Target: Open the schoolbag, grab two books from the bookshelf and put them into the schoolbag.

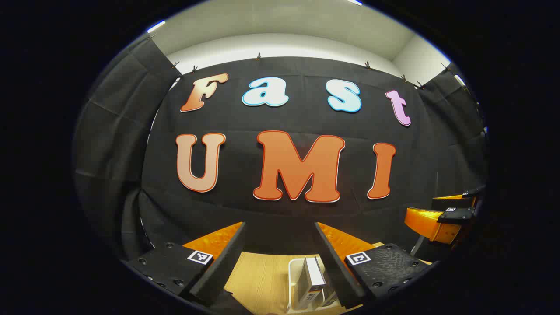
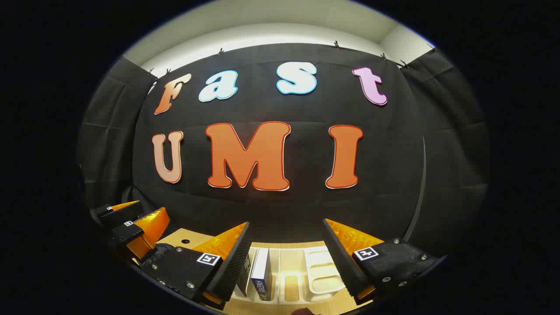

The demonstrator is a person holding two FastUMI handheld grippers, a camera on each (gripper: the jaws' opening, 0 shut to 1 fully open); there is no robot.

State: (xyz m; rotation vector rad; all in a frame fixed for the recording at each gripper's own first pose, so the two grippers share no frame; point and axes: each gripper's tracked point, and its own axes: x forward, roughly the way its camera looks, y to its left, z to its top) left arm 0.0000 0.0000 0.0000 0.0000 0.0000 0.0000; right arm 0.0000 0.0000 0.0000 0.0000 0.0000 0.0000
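We're holding both grippers high, left gripper and right gripper spread wide and empty. Books are standing in the bookshelf below; probably dip lower, straddling one spine.

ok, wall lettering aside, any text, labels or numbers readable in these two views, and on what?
Nothing legible.
Blue book spine, right gripper view: has print, too blurred to read.
Upright book, left gripper view: dark print near its lower end, too small to read.
Square tags on the left gripper and the right gripper: black-and-white patterns, no words.
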